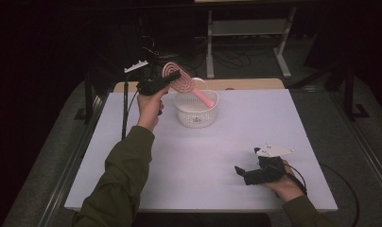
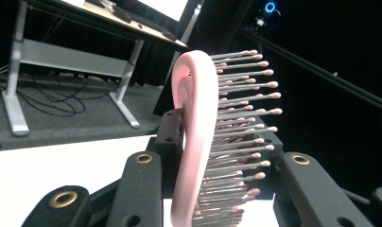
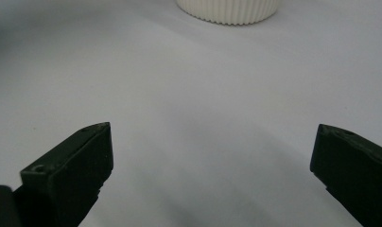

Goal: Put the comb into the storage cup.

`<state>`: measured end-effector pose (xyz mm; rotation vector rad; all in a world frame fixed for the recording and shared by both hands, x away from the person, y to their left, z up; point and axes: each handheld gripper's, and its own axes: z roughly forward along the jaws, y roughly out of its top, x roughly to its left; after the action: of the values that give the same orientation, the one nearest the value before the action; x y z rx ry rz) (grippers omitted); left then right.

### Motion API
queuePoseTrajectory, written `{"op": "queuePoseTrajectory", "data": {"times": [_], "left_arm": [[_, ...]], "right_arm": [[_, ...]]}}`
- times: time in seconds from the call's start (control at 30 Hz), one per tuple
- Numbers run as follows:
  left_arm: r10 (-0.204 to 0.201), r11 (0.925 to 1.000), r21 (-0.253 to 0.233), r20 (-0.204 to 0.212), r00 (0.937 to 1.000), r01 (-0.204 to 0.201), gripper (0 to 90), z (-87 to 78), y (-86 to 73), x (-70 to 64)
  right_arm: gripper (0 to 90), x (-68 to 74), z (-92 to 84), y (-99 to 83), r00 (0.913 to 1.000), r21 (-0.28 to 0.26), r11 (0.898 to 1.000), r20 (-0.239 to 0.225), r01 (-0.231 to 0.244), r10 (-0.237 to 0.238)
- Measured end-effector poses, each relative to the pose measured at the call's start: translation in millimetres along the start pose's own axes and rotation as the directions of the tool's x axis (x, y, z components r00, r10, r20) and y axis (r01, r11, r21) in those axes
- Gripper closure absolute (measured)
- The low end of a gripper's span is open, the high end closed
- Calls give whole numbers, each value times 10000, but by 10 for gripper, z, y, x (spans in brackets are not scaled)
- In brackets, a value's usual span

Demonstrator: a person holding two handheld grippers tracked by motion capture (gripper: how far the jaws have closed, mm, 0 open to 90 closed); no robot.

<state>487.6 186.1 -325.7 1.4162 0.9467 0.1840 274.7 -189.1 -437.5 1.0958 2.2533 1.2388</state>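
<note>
My left gripper [image 1: 172, 78] is raised over the far side of the table, shut on the head of a pink hairbrush [image 1: 179, 80]. The brush's handle slants down to the right, into a white ribbed basket [image 1: 196, 116]. In the left gripper view the pink hairbrush [image 2: 194, 142] stands edge-on between the jaws of my left gripper [image 2: 222, 158], its bristles pointing right. My right gripper [image 1: 246, 161] rests on the table near the front right, open and with nothing in it. In the right gripper view my right gripper [image 3: 212, 142] faces bare tabletop, with the basket [image 3: 227, 12] far ahead.
The white table [image 1: 203, 161] has a wooden strip along its far edge [image 1: 246, 84]. Behind it stands a white desk frame [image 1: 248, 28] with cables on the floor. A sleeved forearm [image 1: 125, 165] crosses the left half of the table.
</note>
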Motion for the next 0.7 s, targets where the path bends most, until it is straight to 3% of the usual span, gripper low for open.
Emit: {"op": "queuePoseTrajectory", "data": {"times": [0.7], "left_arm": [[1, 9994, 352, -391, 9992, 13, 644, 155, -246, 48]], "right_arm": [[0, -6, -7, -3, 10000, 13, 10000, -15, -12, 12]]}}
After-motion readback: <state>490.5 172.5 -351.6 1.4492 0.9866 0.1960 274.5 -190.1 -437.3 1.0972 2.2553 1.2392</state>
